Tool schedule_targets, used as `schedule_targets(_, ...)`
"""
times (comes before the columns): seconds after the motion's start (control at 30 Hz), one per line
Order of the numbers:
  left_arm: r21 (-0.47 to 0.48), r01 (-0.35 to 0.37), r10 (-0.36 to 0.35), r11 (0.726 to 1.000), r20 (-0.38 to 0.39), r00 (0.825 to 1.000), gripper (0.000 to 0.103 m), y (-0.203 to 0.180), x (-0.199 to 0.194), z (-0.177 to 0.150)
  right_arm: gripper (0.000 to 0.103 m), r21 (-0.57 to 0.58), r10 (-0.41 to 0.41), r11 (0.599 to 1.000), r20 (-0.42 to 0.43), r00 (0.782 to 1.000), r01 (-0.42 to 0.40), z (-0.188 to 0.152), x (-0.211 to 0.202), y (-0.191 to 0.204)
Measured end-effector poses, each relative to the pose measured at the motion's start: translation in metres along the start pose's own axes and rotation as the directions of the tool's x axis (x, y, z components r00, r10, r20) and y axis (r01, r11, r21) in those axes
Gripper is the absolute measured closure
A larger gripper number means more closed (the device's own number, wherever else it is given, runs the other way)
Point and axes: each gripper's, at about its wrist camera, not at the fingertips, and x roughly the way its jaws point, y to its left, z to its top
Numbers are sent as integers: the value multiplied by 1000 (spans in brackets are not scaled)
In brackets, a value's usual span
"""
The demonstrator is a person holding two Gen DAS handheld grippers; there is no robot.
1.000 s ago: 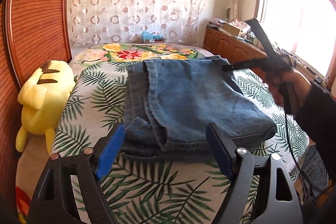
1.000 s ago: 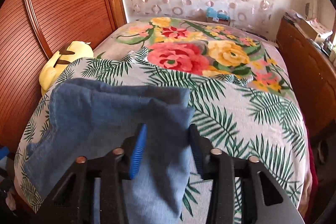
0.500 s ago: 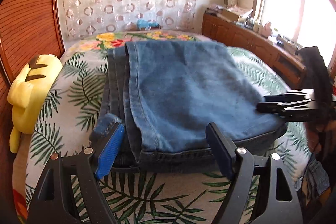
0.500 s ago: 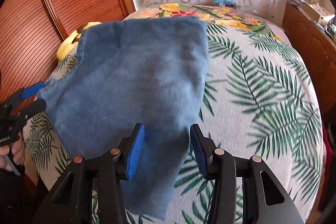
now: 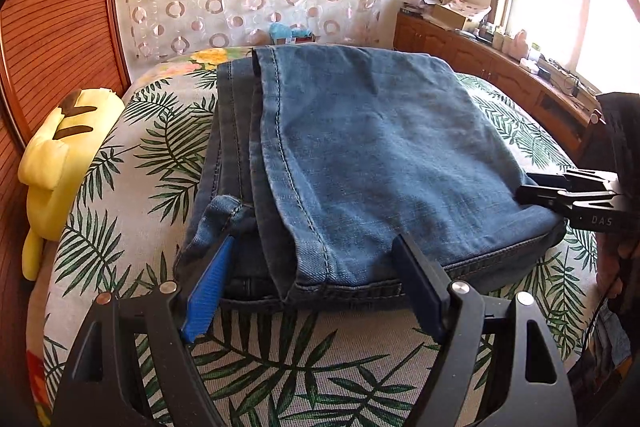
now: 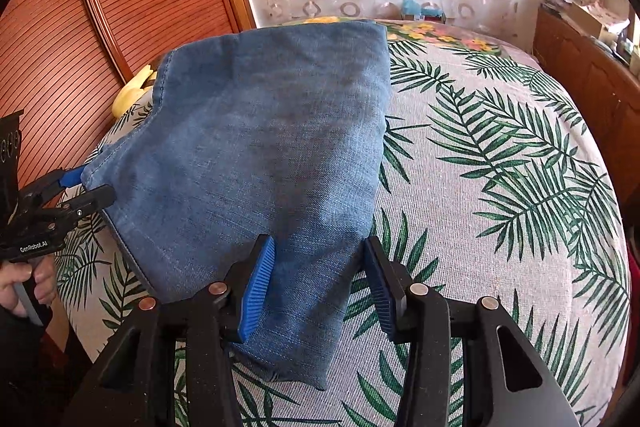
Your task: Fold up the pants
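The blue jeans (image 5: pixel 360 155) lie folded in a thick stack on the bed; they also show in the right wrist view (image 6: pixel 264 155). My left gripper (image 5: pixel 316 283) is open, its fingers straddling the near edge of the stack, with a loose cuff by the blue left pad (image 5: pixel 208 287). My right gripper (image 6: pixel 316 283) is open, its fingers either side of a corner of the stack; it also shows in the left wrist view (image 5: pixel 532 189) at the stack's right edge. The left gripper shows in the right wrist view (image 6: pixel 86 187) at the far left edge.
The bed has a palm-leaf and flower cover (image 6: pixel 500 167). A yellow plush toy (image 5: pixel 60 163) lies at the bed's left edge, against a wooden slatted wall (image 6: pixel 80 27). A wooden cabinet (image 5: pixel 500 75) with clutter stands along the right, under the window.
The right gripper came down from above the far end of the jeans to the stack's near right edge. The left gripper moved in closer to the stack's near edge. Both stay open.
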Motion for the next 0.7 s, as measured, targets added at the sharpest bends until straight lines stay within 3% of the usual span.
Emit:
schedule_targets(0.47,36,37,-39,999,52,998,23,-22,-19,12,54,4,-1,1000,45,999,1,-13,-8,1)
schedule_targets(0.7,70,23,-24,997,7,1000,23,-32,-2,6,54,26,-7,1000,34,999,6,-8,-9,0)
